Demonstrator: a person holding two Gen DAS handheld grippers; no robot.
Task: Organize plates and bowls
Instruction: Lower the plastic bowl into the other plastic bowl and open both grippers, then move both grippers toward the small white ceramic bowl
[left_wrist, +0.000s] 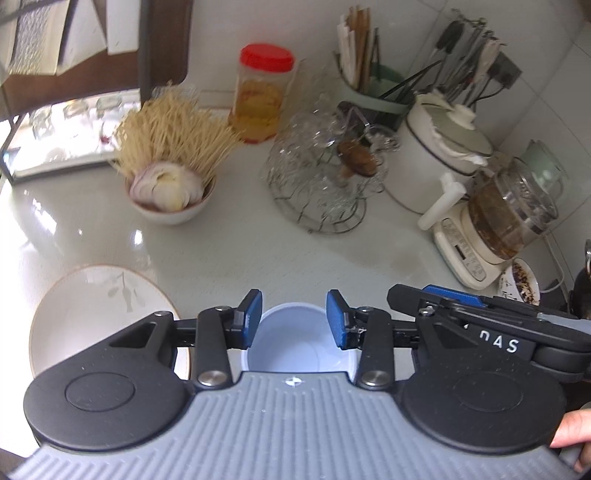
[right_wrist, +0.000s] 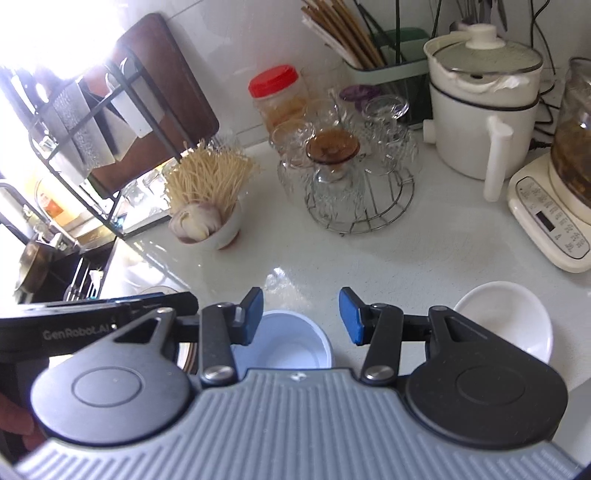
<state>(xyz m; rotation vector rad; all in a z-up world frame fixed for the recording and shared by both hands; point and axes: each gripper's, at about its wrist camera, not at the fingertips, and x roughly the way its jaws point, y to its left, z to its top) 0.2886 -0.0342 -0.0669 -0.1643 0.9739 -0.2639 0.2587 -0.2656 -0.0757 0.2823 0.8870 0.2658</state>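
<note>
A small pale blue bowl (left_wrist: 295, 343) sits on the white counter below my left gripper (left_wrist: 294, 319), which is open, its blue pads either side of the bowl. The bowl also shows in the right wrist view (right_wrist: 291, 343), below and left of my open, empty right gripper (right_wrist: 301, 317). A white plate with a leaf print and brown rim (left_wrist: 99, 306) lies left of the bowl. A small white bowl (right_wrist: 509, 317) sits to the right of my right gripper.
Behind stand a bowl of garlic and noodles (left_wrist: 170, 192), a red-lidded jar (left_wrist: 262, 96), a wire rack of glasses (left_wrist: 325, 177), a white pot (left_wrist: 436, 158), a kettle on its base (left_wrist: 509, 221) and a dish rack (right_wrist: 85, 147).
</note>
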